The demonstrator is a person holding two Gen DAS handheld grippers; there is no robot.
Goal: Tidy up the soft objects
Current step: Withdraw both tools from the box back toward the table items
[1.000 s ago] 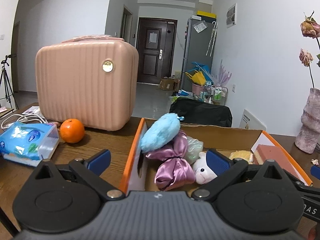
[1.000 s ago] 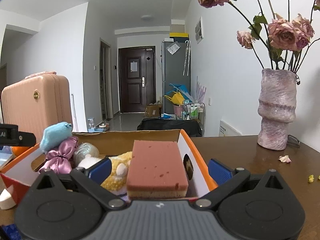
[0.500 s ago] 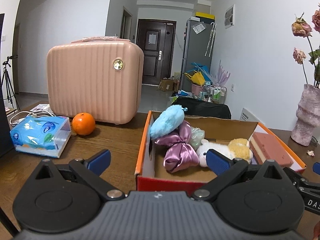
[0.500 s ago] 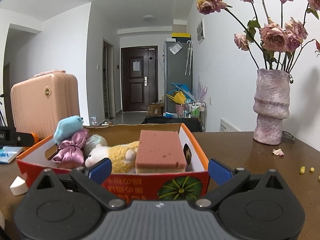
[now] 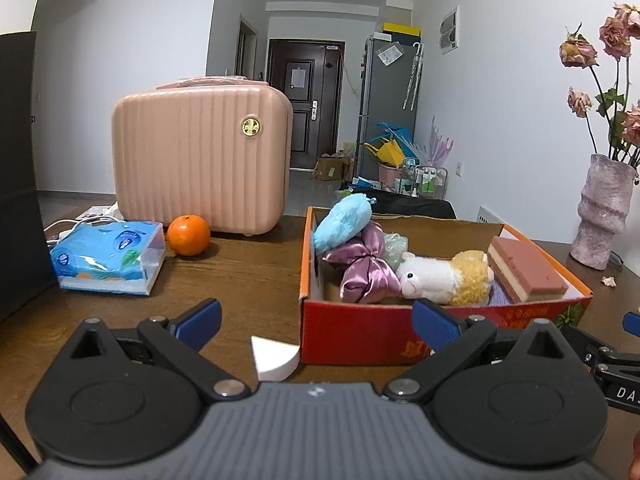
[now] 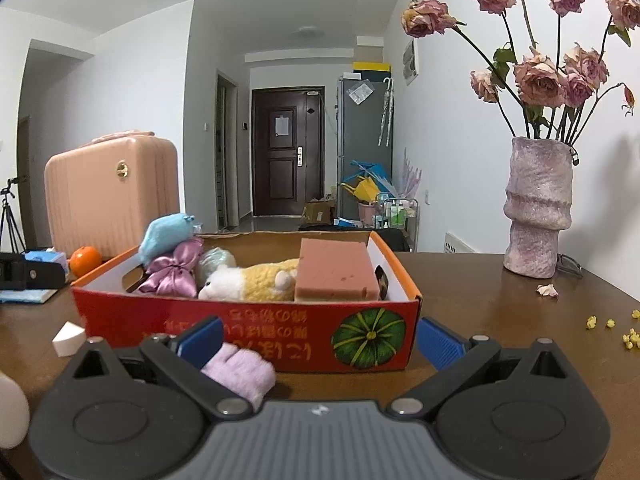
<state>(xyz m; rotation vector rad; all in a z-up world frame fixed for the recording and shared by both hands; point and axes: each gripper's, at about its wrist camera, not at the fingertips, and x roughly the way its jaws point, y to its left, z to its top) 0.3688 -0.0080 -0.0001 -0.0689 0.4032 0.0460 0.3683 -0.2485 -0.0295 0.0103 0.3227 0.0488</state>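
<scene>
The red box holds five soft things: one blue plush, one purple satin bow, one alpaca toy, one pink sponge, one pale mesh ball; at its 7 o'clock lies one white wedge, with one lilac sock at 6.

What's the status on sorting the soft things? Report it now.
Done: blue plush, purple bow, alpaca toy and sponge lie in the box. In hand: nothing; both grippers open, left gripper, right gripper. Left: white wedge and lilac sock on the table.
</scene>
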